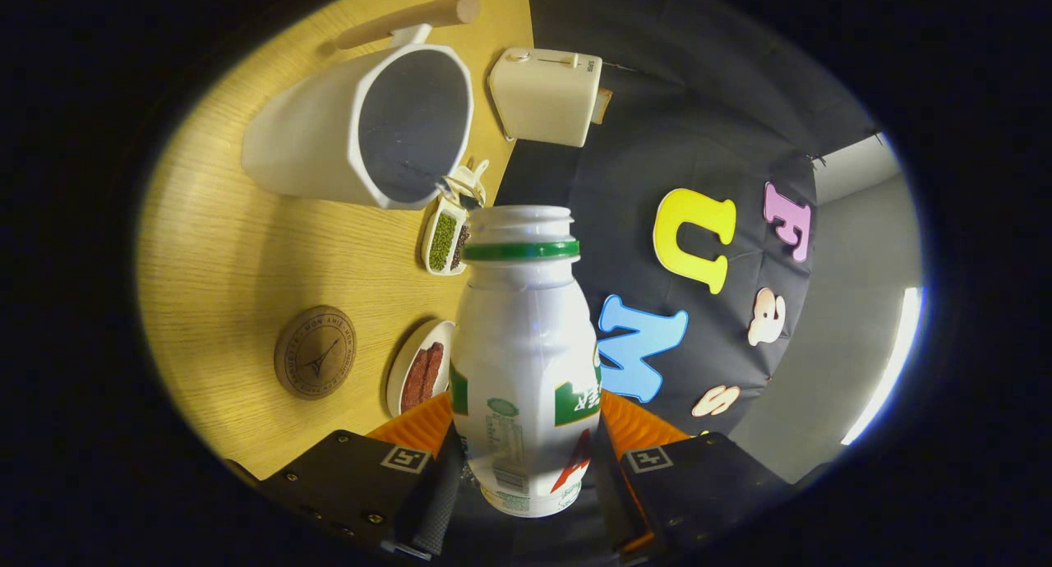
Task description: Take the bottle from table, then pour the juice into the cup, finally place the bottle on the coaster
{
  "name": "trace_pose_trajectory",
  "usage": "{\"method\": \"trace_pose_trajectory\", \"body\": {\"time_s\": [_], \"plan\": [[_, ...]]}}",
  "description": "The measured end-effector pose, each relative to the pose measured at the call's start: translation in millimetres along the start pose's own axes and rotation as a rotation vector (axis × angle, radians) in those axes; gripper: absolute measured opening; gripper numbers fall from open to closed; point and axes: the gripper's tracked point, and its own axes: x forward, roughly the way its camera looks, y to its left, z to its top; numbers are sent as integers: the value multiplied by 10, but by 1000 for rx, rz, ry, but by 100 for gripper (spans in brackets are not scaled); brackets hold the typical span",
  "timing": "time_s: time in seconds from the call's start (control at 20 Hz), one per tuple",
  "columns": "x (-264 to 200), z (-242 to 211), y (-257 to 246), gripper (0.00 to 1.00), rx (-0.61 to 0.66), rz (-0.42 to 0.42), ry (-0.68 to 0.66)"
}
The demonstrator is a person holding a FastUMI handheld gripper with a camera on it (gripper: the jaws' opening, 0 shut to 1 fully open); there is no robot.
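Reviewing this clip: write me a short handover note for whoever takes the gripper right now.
Gripper: shut on the bottle, one finger on each side, cap off, the view rolled.
Cup: on the wooden table, beyond the bottle's mouth; no juice seen flowing.
Coaster: bare, on the table near a small dish.
Done: bottle picked up.
Left: whether pouring is finished cannot be told; then set the bottle on the coaster.

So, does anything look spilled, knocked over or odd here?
No spill shows. The open bottle is clamped between the fingers and aimed toward the cup, its mouth short of the rim. The coaster lies flat on the table.
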Motion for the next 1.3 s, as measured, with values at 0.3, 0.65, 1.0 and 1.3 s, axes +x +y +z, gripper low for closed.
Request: {"method": "trace_pose_trajectory", "body": {"time_s": [0.3, 0.65, 1.0, 1.3], "plan": [[-4, -3, -14, 71, -19, 2, 2], [-17, 18, -58, 71, -69, -5, 2], [-1, 75, -95, 71, -120, -21, 0], [3, 116, -93, 71, -149, -41, -2]]}}
